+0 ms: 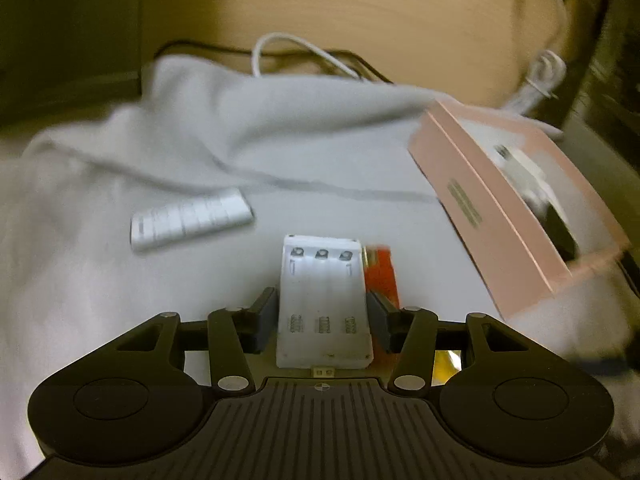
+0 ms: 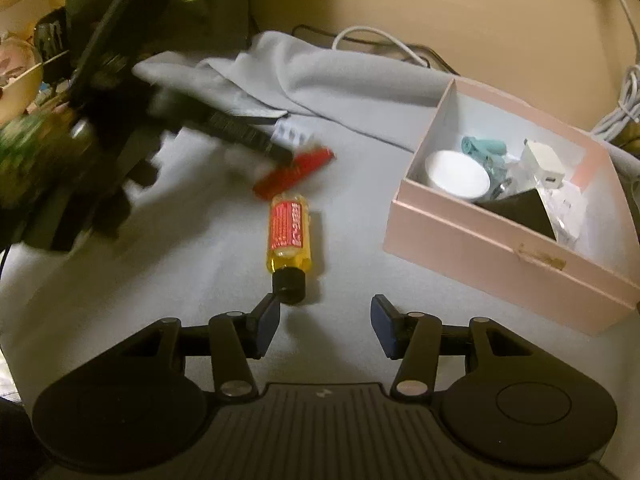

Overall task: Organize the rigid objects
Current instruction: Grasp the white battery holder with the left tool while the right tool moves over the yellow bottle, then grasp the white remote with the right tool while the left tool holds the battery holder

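Observation:
My left gripper (image 1: 323, 316) is shut on a white battery holder (image 1: 323, 300) with three empty slots, held above the grey cloth. A red object (image 1: 380, 276) lies just right of it, and a silver remote (image 1: 191, 219) lies to the left. The pink box (image 1: 504, 216) sits at right. In the right wrist view my right gripper (image 2: 325, 320) is open and empty, its left finger touching the black cap of a yellow bottle (image 2: 289, 232) with a red label. The left gripper (image 2: 120, 128) appears blurred at left, above the red object (image 2: 296, 171). The pink box (image 2: 480, 240) holds several items.
A grey cloth (image 2: 180, 264) covers the surface. White cables (image 2: 384, 42) and black cables lie behind it on the wooden desk (image 1: 360, 12). A bundled white cord (image 1: 540, 80) lies behind the box. Dark clutter stands at far left in the right wrist view.

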`<state>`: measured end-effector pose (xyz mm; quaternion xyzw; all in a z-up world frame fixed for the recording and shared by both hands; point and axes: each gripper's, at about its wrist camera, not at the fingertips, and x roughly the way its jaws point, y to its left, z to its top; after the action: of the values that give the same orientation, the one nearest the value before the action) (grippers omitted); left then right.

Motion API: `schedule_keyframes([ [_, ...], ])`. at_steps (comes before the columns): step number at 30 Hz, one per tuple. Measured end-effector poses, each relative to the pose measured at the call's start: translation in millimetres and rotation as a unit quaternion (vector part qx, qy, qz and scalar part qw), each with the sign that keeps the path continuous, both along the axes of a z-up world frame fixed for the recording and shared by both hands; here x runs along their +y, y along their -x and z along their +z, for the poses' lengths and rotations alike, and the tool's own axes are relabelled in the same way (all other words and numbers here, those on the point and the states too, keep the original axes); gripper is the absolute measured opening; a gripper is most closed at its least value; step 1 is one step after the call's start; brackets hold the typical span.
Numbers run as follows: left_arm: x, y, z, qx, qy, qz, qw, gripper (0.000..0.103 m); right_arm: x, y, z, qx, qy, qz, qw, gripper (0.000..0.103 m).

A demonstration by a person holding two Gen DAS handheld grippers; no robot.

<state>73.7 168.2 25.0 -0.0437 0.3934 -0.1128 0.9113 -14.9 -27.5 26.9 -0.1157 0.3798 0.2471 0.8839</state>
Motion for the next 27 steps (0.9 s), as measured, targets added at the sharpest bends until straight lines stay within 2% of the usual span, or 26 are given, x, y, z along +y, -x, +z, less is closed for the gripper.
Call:
schedule_keyframes([
  [4,2,45,-2,-0.001,-0.031,0.021,0.9993,0.054,9,-6,7,-0.021,-0.008,0.026,0.999,0.050],
  [10,25,86,-1,0.010,-0.006,0.114,0.9934,0.054,45,-31,13,-0.050,-0.013,0.053,0.997,0.050],
  [14,36,99,3,0.015,0.001,0.137,0.9905,0.054,73,-66,16,-0.042,-0.023,0.042,0.998,0.051],
  [16,42,104,3,0.015,-0.001,0.147,0.9890,0.054,89,-90,20,-0.032,-0.041,0.046,0.998,0.061],
  [17,45,106,2,0.014,-0.001,0.150,0.9885,0.054,98,-100,21,-0.029,-0.049,0.045,0.997,0.073],
  [18,48,108,2,0.013,-0.001,0.152,0.9882,0.054,109,-113,21,-0.027,-0.061,0.041,0.997,0.080],
  [22,54,114,1,0.006,0.008,0.146,0.9893,0.054,146,-151,11,-0.014,-0.082,-0.007,0.997,0.082],
  [27,58,114,0,0.001,0.017,0.136,0.9905,0.054,192,-180,-13,-0.001,-0.052,-0.024,0.998,0.084],
])
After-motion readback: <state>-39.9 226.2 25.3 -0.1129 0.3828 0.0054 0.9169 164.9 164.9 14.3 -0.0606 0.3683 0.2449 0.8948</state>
